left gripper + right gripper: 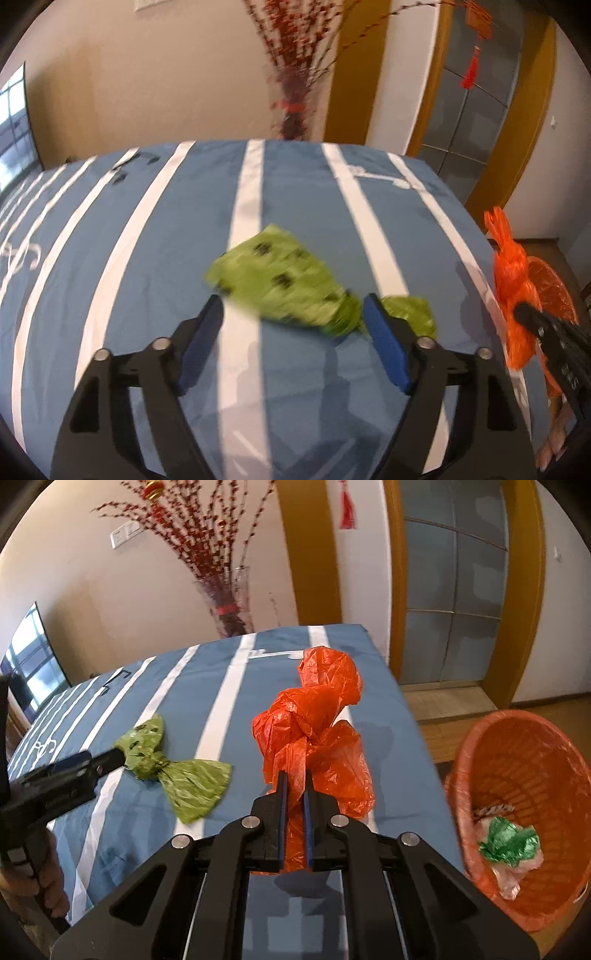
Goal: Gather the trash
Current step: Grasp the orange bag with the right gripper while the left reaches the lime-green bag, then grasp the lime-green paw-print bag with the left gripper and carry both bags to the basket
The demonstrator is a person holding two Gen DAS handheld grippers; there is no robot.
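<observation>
Fingers point(282, 805) on my right gripper point(294, 794) pinch the orange bag point(314, 738) at the table's point(221, 709) right edge, its lower part hidden behind them. Left gripper point(293, 308) spread wide around the blurred green bag point(273, 277) mid-table. Orange basket point(491, 738) sits just past that edge.

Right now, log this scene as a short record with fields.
surface: blue striped tablecloth
left gripper: open, at green bag, not closed on it
right gripper: shut on orange bag
green bag: knotted, lying on cloth
orange basket: beside table, right, holds green and clear plastic scraps
</observation>
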